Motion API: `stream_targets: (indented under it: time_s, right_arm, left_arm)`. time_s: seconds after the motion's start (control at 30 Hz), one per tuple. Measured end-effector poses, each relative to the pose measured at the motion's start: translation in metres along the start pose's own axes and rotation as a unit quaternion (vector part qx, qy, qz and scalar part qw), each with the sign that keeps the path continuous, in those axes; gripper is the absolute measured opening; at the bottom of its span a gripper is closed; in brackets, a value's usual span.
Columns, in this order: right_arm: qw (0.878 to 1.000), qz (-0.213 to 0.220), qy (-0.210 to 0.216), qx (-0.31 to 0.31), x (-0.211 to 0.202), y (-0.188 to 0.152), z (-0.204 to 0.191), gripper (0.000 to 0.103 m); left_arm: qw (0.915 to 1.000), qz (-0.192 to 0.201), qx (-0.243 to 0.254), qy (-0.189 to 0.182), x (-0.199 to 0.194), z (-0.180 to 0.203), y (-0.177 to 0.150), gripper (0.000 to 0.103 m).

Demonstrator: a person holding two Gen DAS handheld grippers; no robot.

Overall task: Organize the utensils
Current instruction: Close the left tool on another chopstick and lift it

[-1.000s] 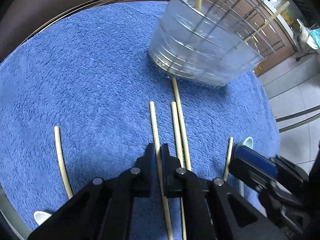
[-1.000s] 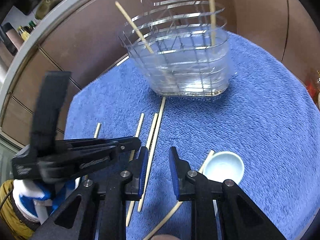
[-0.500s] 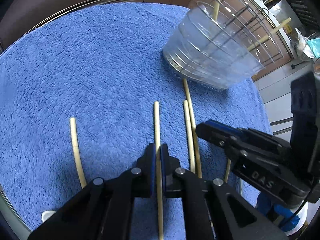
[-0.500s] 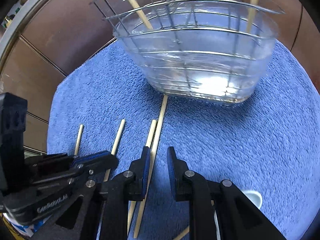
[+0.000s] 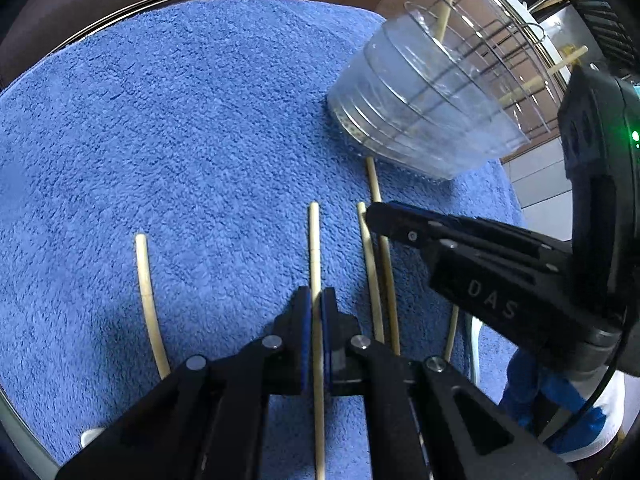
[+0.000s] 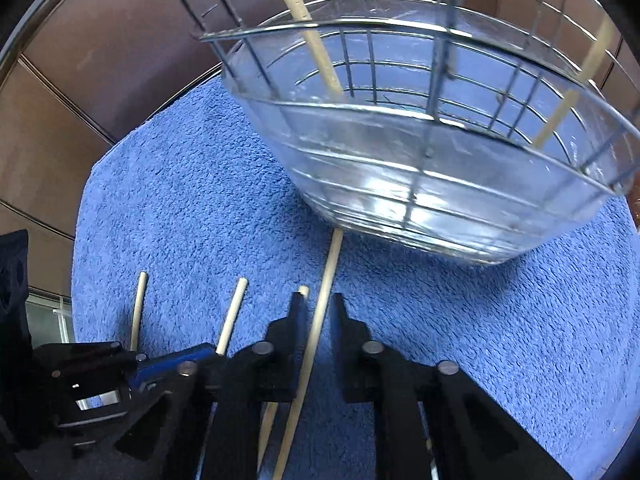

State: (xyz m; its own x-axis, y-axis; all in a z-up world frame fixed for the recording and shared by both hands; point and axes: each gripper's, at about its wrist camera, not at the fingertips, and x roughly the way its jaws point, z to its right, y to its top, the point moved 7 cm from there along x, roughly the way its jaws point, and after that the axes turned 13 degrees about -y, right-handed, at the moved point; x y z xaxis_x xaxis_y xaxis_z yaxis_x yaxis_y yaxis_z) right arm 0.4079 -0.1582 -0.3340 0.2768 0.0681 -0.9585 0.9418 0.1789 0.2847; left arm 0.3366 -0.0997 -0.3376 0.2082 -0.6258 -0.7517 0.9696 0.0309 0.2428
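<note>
Several pale wooden chopsticks lie on a blue towel (image 5: 180,140). My left gripper (image 5: 316,300) is shut on one chopstick (image 5: 314,240), which also shows in the right wrist view (image 6: 232,316). My right gripper (image 6: 316,308) is open and straddles the longest chopstick (image 6: 326,280), whose far tip touches the base of the wire utensil basket (image 6: 420,152). A shorter chopstick (image 6: 302,290) lies against its left finger. The basket with its clear plastic liner (image 5: 420,108) holds two upright chopsticks (image 6: 304,20). The right gripper's fingers (image 5: 400,220) show in the left wrist view.
One more chopstick (image 5: 148,300) lies apart at the left. A white spoon (image 5: 474,344) lies at the towel's right edge, partly hidden. Brown cabinet panels (image 6: 100,60) stand beyond the towel. The round table's metal rim (image 5: 160,4) borders the towel.
My right gripper has moved forward, close to the basket, and now straddles the long chopstick. My left gripper stays shut on its chopstick and has moved back a little.
</note>
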Motion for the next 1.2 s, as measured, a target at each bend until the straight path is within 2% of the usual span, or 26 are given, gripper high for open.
stream_targets:
  time_s: [0.17,0.33,0.53,0.7,0.83,0.97,1.2]
  right_arm:
    - [1.000,-0.006,-0.001,0.001,0.001,-0.001,-0.007,0.006]
    - [1.000,-0.013,0.011,0.008,0.001,-0.009,0.003,0.006]
    - [1.000,-0.012,-0.009,-0.008,0.004,0.000,-0.006,0.006]
    - [1.000,-0.010,0.001,-0.003,0.006,0.001,-0.009,0.006]
    - [1.000,-0.001,0.012,0.006,0.000,-0.003,-0.001,0.006]
    - [0.999,0.020,0.032,0.016,-0.022,-0.016,0.009,0.006]
    - [0.992,0.094,0.075,0.026,-0.077,-0.046,0.018,0.006]
  left_arm:
    - [0.9999,-0.011,-0.006,-0.001,0.006,-0.002,0.014,0.005]
    - [0.9999,-0.014,-0.005,0.003,0.010,0.000,0.021,0.005]
    - [0.9996,-0.022,-0.011,0.010,0.023,-0.002,0.035,0.006]
    - [0.9993,-0.033,-0.016,0.013,0.030,0.003,0.047,0.006]
    - [0.9996,-0.015,-0.003,0.021,0.033,0.005,0.051,0.004]
    - [0.9998,0.010,-0.002,0.019,0.031,0.005,0.048,0.004]
    - [0.9957,0.082,0.043,-0.011,0.005,0.024,0.042,0.004]
